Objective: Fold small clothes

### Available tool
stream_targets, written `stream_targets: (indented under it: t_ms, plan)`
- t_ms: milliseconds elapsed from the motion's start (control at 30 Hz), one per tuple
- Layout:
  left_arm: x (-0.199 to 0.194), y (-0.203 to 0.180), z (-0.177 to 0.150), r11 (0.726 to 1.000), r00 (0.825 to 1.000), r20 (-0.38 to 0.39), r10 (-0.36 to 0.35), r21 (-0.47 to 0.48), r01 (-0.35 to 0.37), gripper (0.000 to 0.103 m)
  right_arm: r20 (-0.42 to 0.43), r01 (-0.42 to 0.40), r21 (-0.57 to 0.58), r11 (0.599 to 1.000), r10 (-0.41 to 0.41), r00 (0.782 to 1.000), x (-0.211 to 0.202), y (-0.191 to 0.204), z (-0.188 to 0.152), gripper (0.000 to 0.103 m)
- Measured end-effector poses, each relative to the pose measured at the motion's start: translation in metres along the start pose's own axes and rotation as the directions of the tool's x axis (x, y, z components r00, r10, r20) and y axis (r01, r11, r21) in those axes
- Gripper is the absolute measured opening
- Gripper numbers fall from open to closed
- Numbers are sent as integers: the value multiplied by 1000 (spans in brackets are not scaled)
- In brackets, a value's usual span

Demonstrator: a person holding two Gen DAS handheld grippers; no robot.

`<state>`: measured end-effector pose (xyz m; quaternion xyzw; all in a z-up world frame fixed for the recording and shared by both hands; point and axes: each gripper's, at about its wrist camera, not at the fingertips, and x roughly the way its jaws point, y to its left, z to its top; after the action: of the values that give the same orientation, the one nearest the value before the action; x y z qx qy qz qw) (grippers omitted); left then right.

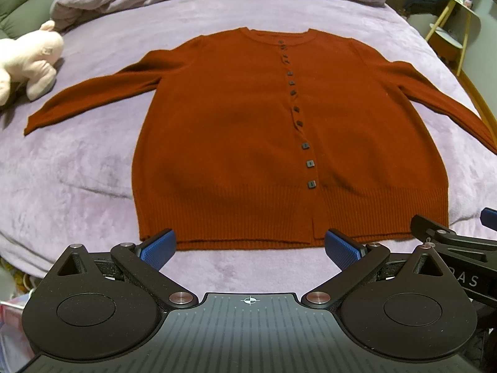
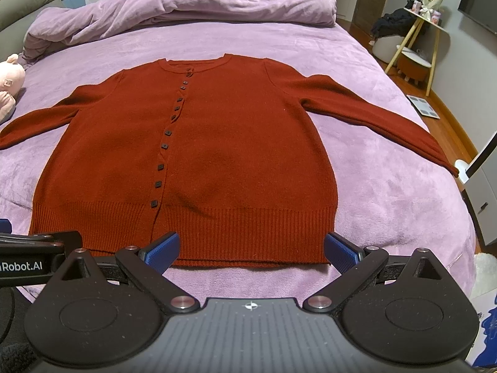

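**A:** How do the fingers stand?

**B:** On the left gripper (image 1: 250, 250) the blue pads (image 1: 157, 250) are spread wide with nothing between them. The right gripper (image 2: 251, 252) is the same, its pads (image 2: 163, 252) far apart and holding nothing. Both hang just short of the ribbed hem (image 2: 217, 233), not touching it.

**A:** And the garment?

**B:** A rust-red cardigan (image 1: 236, 130) lies flat and buttoned on the purple bed cover (image 1: 77, 161), hem nearest the grippers, neckline away, both sleeves spread out to the sides.

**A:** Room around it?

**B:** A bare strip of cover shows between hem and grippers. There is open cover on both sides of the body. The right sleeve cuff (image 2: 452, 171) reaches close to the bed's edge. A pink plush toy (image 1: 28, 62) sits near the left sleeve, apart from it. A bunched duvet (image 2: 186, 9) lies beyond the collar.

**A:** The pose?

**B:** Side by side, both pointing level across the bed; each shows at the edge of the other's view.

**A:** Anything unclear?

**B:** The hands holding them are out of sight. In the left view the right sleeve runs off the frame; in the right view the left cuff is cut off.
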<state>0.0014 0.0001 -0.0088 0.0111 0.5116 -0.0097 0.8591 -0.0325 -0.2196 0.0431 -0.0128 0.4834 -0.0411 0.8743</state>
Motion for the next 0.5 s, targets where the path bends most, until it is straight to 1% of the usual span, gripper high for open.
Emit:
stream_targets:
  t_ms: [500]
  plan:
    - [3,-1,2,1000,1000,-13,-2,2,2,103,-5,-15,14,1000,15,1000,2,-1,1,99]
